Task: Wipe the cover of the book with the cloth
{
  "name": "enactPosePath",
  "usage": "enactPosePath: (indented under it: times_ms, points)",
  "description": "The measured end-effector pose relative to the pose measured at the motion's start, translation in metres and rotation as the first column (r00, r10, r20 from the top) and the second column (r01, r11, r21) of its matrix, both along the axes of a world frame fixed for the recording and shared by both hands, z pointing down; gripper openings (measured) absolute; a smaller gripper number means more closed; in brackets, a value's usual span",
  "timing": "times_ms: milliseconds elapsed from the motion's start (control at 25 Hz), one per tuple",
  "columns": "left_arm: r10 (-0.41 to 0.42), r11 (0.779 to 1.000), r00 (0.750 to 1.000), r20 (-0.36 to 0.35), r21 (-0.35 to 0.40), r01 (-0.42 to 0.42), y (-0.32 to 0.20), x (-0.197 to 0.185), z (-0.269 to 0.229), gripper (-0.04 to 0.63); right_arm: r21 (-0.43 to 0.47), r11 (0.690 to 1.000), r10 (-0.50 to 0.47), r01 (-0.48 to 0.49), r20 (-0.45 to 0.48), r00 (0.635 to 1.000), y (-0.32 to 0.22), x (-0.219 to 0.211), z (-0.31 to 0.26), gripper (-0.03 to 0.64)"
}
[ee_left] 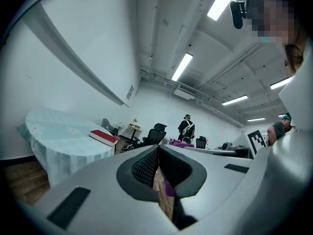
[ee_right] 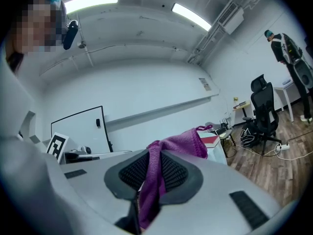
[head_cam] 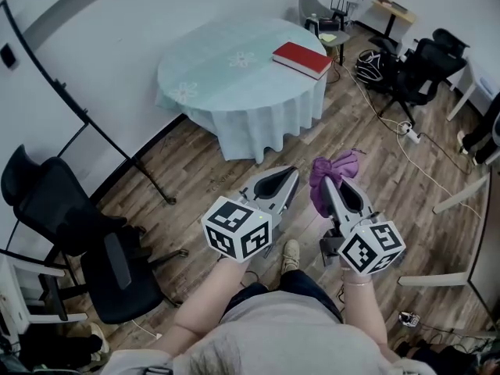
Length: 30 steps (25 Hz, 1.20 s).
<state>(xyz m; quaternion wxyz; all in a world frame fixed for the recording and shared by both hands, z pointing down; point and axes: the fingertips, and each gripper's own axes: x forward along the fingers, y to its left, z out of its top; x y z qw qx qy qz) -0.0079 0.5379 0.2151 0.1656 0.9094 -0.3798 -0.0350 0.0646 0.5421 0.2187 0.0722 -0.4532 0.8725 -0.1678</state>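
A red book (head_cam: pixel 301 58) lies near the right edge of a round table with a pale green cloth (head_cam: pixel 226 76), well ahead of me. It shows again as the red book (ee_left: pixel 103 137) in the left gripper view and as a red sliver (ee_right: pixel 211 140) in the right one. My right gripper (head_cam: pixel 328 183) is shut on a purple cloth (head_cam: pixel 331 180), which bunches over its tips; the purple cloth (ee_right: pixel 161 170) runs between the jaws. My left gripper (head_cam: pixel 291 176) is shut and holds nothing. Both hang over the wooden floor, short of the table.
A black office chair (head_cam: pixel 74 233) stands at my left. More black chairs (head_cam: pixel 418 69) and cables (head_cam: pixel 406 135) sit at the back right beside a small desk (head_cam: pixel 394 10). A black stand's legs (head_cam: pixel 148 174) reach toward the table. A person (ee_left: pixel 186 129) stands far off.
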Motion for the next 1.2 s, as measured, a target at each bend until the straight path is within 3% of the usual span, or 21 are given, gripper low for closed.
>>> enactPosePath:
  times_ms: [480,1200]
  points:
    - [-0.063,0.998,0.998,0.009,-0.006,0.063,-0.124,0.037,-0.003,0.018,0.003,0.998,-0.063,0.063,0.010,0.998,-0.129,0.038,-0.010,0.071]
    - [-0.075,0.997,0.997,0.020,-0.029,0.076,-0.198,0.073,0.010,0.018,-0.053,0.996,-0.065,0.067,0.047,0.997,-0.197,0.075,0.014,0.071]
